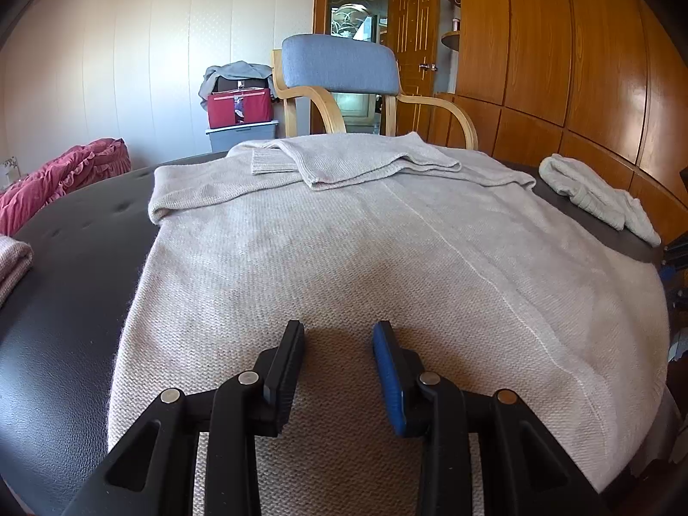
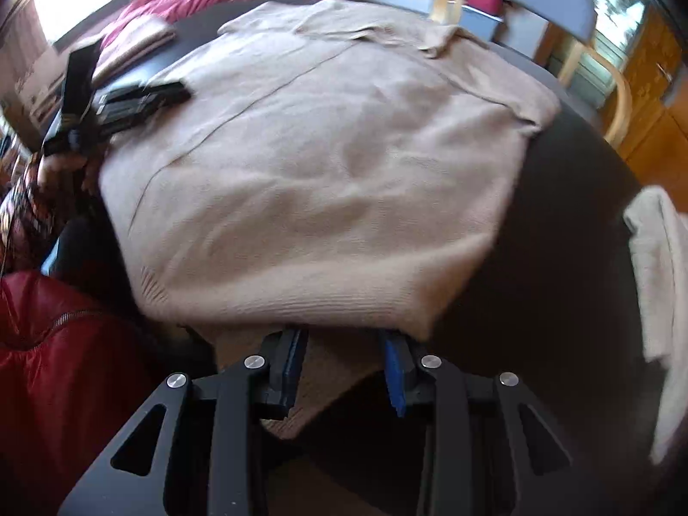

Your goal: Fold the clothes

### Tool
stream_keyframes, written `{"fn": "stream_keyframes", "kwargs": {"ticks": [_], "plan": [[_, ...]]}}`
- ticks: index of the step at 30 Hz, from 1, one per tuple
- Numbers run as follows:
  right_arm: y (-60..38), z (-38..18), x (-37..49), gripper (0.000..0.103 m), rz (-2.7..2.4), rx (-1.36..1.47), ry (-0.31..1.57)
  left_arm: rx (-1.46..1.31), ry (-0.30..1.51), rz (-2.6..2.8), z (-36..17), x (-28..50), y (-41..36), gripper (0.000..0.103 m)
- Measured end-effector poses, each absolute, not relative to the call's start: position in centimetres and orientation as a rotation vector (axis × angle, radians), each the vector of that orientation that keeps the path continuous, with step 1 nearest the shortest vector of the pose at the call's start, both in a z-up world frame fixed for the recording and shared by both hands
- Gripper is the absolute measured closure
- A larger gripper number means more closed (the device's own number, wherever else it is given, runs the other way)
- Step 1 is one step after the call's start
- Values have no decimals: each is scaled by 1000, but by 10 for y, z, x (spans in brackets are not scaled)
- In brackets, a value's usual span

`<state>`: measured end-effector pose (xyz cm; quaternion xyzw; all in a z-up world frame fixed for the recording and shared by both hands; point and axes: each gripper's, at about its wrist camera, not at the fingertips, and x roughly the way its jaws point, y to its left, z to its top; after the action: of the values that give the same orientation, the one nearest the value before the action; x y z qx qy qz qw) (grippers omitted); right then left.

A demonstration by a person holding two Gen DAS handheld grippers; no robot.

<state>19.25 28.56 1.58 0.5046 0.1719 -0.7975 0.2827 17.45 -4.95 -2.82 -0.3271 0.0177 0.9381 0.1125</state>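
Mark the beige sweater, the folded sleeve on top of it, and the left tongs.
beige sweater (image 1: 365,258): left wrist view, middle of its body.
folded sleeve (image 1: 344,159): left wrist view, its flat upper layer.
left tongs (image 1: 337,331): left wrist view, between the fingertips.

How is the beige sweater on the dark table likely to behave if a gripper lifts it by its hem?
The sweater is probably floppy: its hem already droops over the table edge. Its folded sleeve would likely slide loose. The fuzzy knit probably grips pads rather than slipping.
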Motion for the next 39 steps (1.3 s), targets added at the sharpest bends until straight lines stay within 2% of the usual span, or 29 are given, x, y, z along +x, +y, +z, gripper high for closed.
{"fn": "stream_keyframes", "kwargs": {"ticks": [3,8,12,15,20,21,22,24,27,34,39], "plan": [[301,19,183,67,-2157,1287,301,-960,50,2753,-29,174,-49,70],[326,12,165,61,-1985,1202,-11,-966,56,2753,-29,174,-48,70],[320,9,155,60,-1847,1133,-12,-970,61,2755,-29,174,-47,69],[312,14,155,60,-1776,1123,37,-974,63,2756,-29,173,-46,69],[285,12,163,61,-1699,1159,271,-977,60,2757,-28,173,-47,69],[280,12,166,63,-1704,1164,338,-977,60,2757,-28,173,-47,69],[275,11,170,74,-1706,1168,402,-977,60,2757,-28,173,-47,69],[268,14,177,84,-1688,1178,488,-976,58,2757,-29,173,-47,69],[262,22,196,86,-1635,1179,588,-974,56,2755,-29,173,-48,69],[268,35,225,90,-1620,1182,614,-968,48,2755,-29,174,-49,69],[292,16,205,90,-1723,1330,506,-963,41,2755,-29,174,-50,69]]}}
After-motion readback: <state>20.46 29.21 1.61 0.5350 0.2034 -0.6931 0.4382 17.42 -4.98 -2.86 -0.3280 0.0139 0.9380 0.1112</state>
